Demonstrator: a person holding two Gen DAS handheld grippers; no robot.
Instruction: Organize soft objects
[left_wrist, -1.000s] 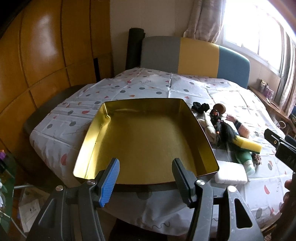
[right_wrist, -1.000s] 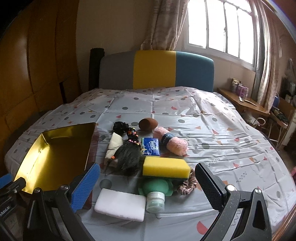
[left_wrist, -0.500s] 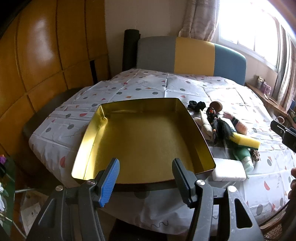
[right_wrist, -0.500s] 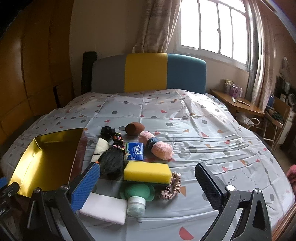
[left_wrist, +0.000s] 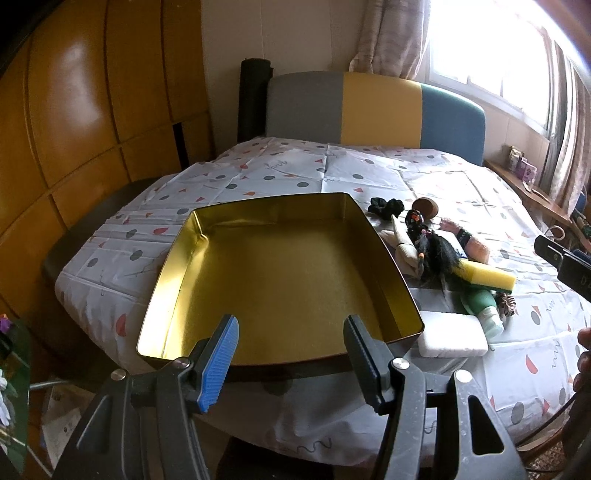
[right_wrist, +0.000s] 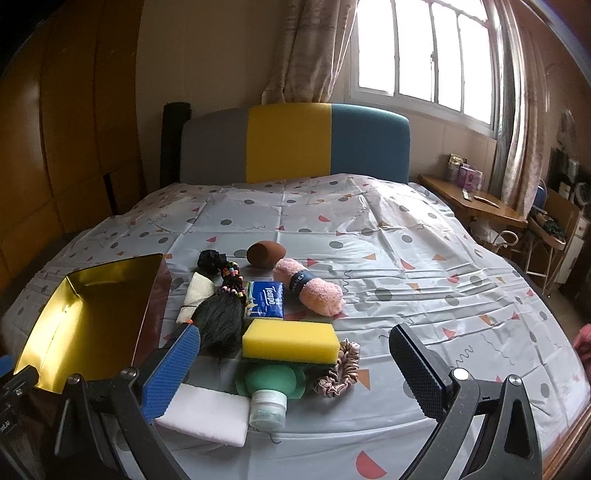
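Hovering with jaws open and empty, the left gripper (left_wrist: 290, 356) faces the gold tin (left_wrist: 280, 273). The right gripper (right_wrist: 295, 369), jaws also open, has the yellow sponge (right_wrist: 290, 340) just ahead between them.

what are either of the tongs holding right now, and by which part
Nothing. The left tongs stand open over the gold tin's near rim, the right tongs open above the yellow sponge.

1. Tin (left_wrist: 280, 273): showing gold inside.
2. Sheet (right_wrist: 388, 236): showing grey w/ grey dots, red & orange triangles, squiggles.
3. Headboard (right_wrist: 295, 142): showing grey, yellow, teal blocks.
4. Sponge (right_wrist: 290, 339): showing yellow.
5. Bottle (right_wrist: 271, 387): showing green, pale cap.
6. Towel (right_wrist: 314, 290): showing pink w/ dark band.
7. Tissue pack (right_wrist: 266, 299): showing blue.
8. Scrunchie (right_wrist: 341, 369): showing dusty pink.
9. Pad (right_wrist: 207, 413): showing white.
10. Wig (right_wrist: 218, 317): showing black w/ multicolour beads.
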